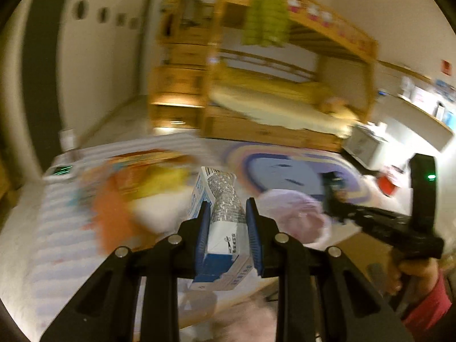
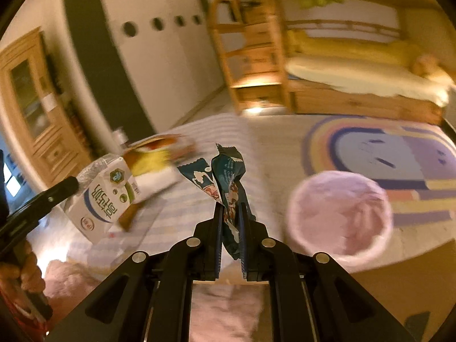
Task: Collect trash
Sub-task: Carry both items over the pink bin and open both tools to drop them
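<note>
Blue pads of the left gripper (image 1: pixel 225 222) clamp a white-and-blue milk carton (image 1: pixel 221 222), held off the striped rug (image 1: pixel 42 228) in the left wrist view, with the pink bin (image 1: pixel 296 216) just to its right. The right gripper (image 1: pixel 332 188) shows beyond it, in a hand (image 1: pixel 413 270).

In the right wrist view, the right gripper (image 2: pixel 229 211) pinches a dark teal snack wrapper (image 2: pixel 230 188) in narrow jaws. The pink bin (image 2: pixel 339 213) stands to the right, and the milk carton (image 2: pixel 105 202) hangs at left.
</note>
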